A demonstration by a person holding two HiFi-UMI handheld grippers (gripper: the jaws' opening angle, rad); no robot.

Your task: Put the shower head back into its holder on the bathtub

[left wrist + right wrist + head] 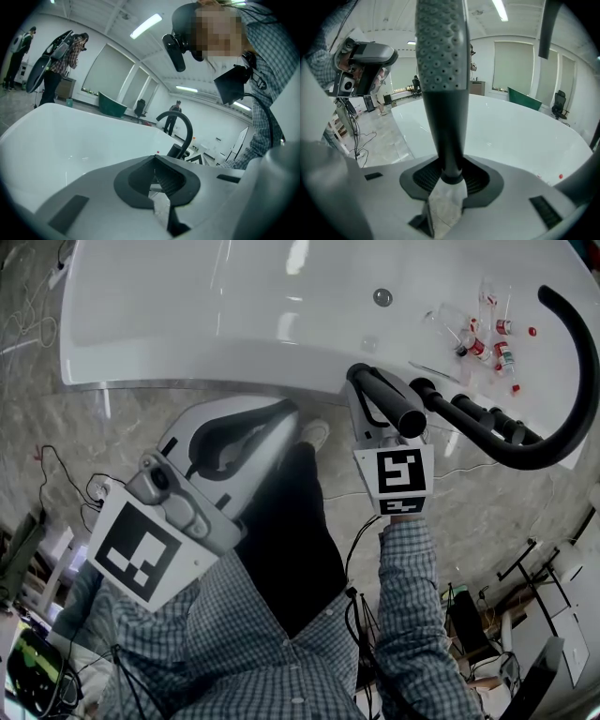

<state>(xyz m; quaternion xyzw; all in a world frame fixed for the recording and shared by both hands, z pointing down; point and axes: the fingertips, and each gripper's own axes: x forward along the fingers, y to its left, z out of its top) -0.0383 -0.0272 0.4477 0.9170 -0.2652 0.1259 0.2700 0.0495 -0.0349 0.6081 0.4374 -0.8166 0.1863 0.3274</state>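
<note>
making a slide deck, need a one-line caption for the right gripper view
Right tongs shut on the black dimpled-grip shower head handle, glossy white bathtub beyond.

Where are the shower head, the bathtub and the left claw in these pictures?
shower head [440,61], right gripper view, on its dotted spray face.
bathtub [216,306], head view, on its white inner surface.
left claw [157,171], left gripper view, between its fingertips.

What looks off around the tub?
Small red-capped bottles lie scattered on the bathtub, at the right of the head view, some tipped over, with a loose red cap beside them. The shower head is out of any holder, clamped in the right gripper.
</note>
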